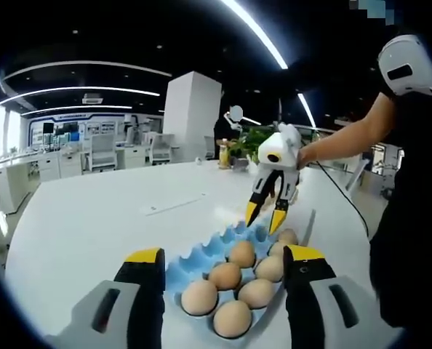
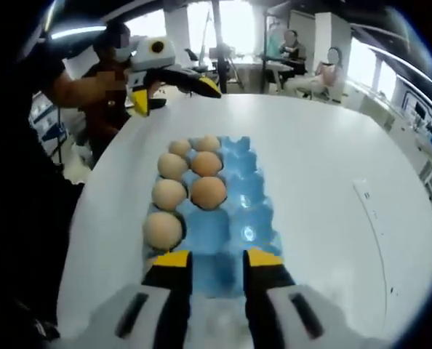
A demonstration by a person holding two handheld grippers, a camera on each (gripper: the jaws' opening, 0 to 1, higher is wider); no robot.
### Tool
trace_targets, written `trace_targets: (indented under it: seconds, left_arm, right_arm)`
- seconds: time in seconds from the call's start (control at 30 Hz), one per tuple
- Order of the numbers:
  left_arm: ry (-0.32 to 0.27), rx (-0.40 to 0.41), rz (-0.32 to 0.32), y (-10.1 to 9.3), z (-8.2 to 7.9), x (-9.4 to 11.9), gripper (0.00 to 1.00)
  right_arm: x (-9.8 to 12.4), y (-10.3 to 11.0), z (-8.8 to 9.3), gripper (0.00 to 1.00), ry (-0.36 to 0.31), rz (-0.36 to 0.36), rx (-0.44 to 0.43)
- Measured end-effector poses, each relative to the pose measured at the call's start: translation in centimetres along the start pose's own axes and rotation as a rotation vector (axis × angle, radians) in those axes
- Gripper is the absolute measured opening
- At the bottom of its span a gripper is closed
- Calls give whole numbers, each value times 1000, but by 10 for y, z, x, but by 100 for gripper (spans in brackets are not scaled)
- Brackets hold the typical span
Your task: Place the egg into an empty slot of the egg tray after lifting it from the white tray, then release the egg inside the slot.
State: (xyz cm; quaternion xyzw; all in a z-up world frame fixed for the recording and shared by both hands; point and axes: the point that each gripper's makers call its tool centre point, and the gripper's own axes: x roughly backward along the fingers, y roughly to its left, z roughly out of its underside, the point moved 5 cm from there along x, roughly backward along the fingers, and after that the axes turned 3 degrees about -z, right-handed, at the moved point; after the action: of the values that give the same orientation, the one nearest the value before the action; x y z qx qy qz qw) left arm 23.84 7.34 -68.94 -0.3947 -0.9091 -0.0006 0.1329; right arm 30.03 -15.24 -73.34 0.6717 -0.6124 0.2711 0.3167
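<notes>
The white bench (image 1: 92, 225) carries everything, and the blue egg tray (image 2: 238, 211) is the landmark on it. In the right gripper view the eggs (image 2: 190, 178) fill the tray's left column and part of the middle one; the right column and the near slots are bare. No white tray can be made out.

The right tool (image 2: 217, 256) hangs just over the tray's near edge, its yellow-tipped jaws apart and holding nothing. The left tool (image 1: 223, 256) hovers over the opposite end of the tray, jaws likewise apart and empty; the left gripper view shows the right tool (image 1: 263, 213) above the far end of the tray.

No egg is being carried, so I judge the task between cycles: either an egg has been let go or the next is not yet fetched. The next move calls for finding another egg off the tray, closing gently around it, then lowering it into a bare slot.
</notes>
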Motion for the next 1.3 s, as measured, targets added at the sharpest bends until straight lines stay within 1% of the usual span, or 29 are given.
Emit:
trace_targets:
  seconds: [0.2,0.3,0.33,0.43,0.57,0.7,0.8,1.03,1.17,1.23,1.3]
  left_arm:
    - [2,-2,-4,1,0,2,67]
    - [3,-2,-2,0,1,1,67]
    - [4,-2,-2,0,1,1,67]
    - [3,-1,-2,0,1,1,67]
    - [5,-1,2,0,0,1,67]
    - [3,-4,3,-2,-1,0,67]
    - [4,-4,5,-2,-1,-1,67]
    - [6,-8,7,-3,-2,-2,67]
    - [7,-9,9,-3,-2,-2,67]
    - [7,-10,9,-3,-2,-2,67]
    - [8,-9,8,-3,-2,-2,67]
  right_arm:
    - [16,4,23,28,31,29,-28]
    - [22,5,32,28,36,41,-45]
    - [27,6,38,28,44,49,-56]
    - [32,8,45,28,49,59,-64]
    - [44,9,61,28,68,87,-93]
    - [51,12,69,28,72,97,-113]
    - [58,15,80,28,86,107,-132]
    - [69,20,99,28,117,132,-158]
    - [76,19,107,27,125,146,-169]
    - [81,17,108,27,112,158,-178]
    - [84,16,112,27,120,166,-184]
